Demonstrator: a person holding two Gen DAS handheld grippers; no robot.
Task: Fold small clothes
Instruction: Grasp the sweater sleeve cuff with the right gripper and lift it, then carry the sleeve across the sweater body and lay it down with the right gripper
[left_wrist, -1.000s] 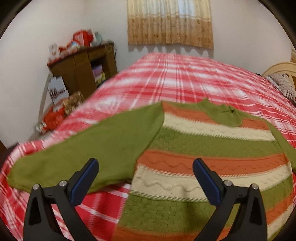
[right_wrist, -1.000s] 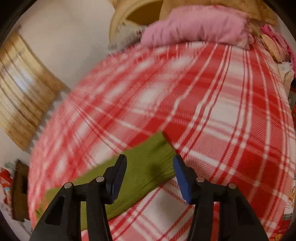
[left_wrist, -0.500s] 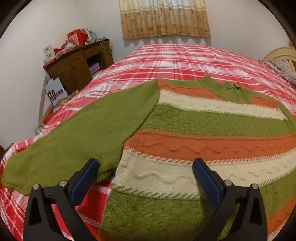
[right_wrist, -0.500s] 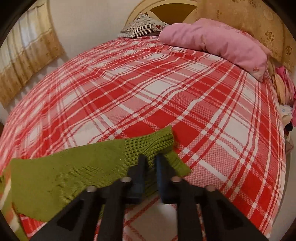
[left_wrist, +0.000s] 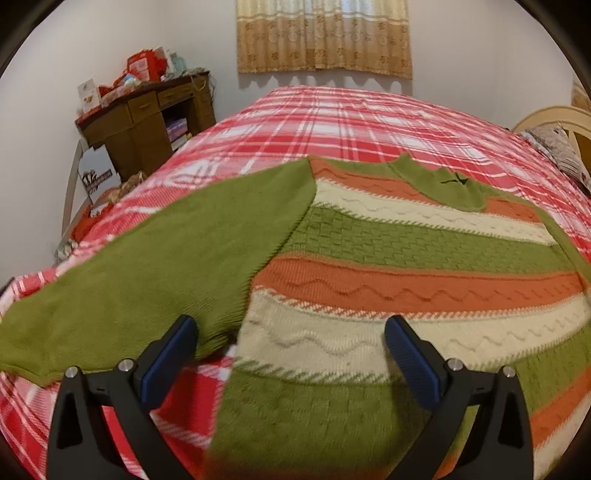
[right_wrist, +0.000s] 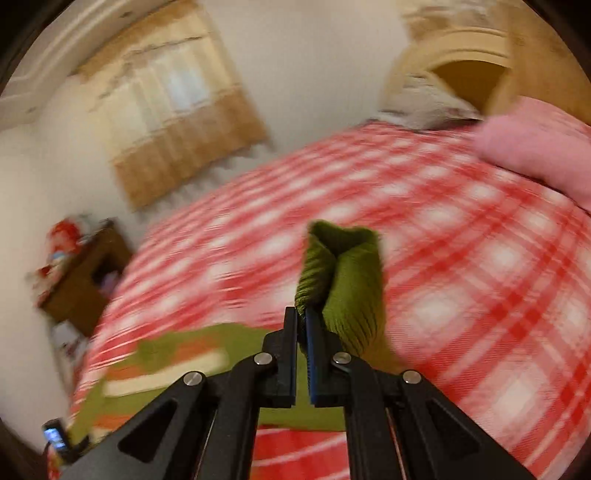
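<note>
The right gripper (right_wrist: 303, 328) has lifted the green knit sleeve cuff (right_wrist: 341, 273) it pinches; carry it slowly over the striped green, orange and cream sweater (left_wrist: 388, 266), while the left gripper (left_wrist: 290, 354) hangs wide apart.

The sweater's (left_wrist: 369, 266) hem and right side were cut off; the bedspread (right_wrist: 461, 295) and curtain (right_wrist: 184, 122) were motion-blurred.

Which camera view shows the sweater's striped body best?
The left wrist view: the sweater lies spread and sharp before the open left gripper. The right wrist view shows mainly its cuff in the right gripper, the body blurred.
</note>
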